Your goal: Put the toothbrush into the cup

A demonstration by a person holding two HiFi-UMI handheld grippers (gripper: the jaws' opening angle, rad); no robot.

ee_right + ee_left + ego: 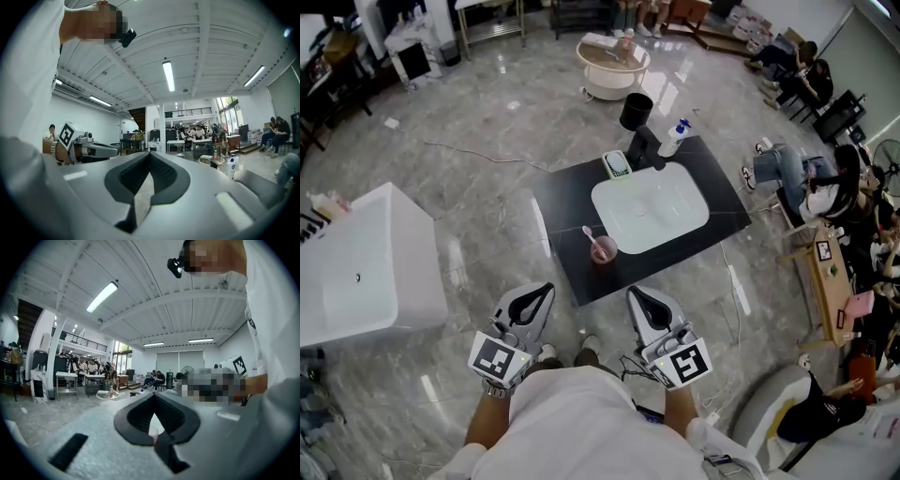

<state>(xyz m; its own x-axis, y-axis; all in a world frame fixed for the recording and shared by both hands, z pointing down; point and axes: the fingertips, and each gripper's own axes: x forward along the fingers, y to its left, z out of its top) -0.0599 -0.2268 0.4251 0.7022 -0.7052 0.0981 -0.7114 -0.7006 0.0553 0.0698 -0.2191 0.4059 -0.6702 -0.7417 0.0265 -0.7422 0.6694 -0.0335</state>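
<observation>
A pink cup (603,250) stands on the black countertop (562,202), at the front left of the white sink (652,208). A pale toothbrush (589,233) stands in it, leaning up and left. Both grippers are held low in front of the person, short of the counter's near edge. My left gripper (546,290) and right gripper (635,294) are shut, tips together, holding nothing. In the left gripper view the cup (153,432) shows through the gap behind the closed tips (154,394). The right gripper view shows only its closed tips (149,153) and floor.
Behind the sink stand a black faucet (643,146), a green soap dish (618,166), a white pump bottle (675,138) and a black bin (636,111). A white bathtub (358,272) is at the left. People sit around a wooden table (827,281) at the right.
</observation>
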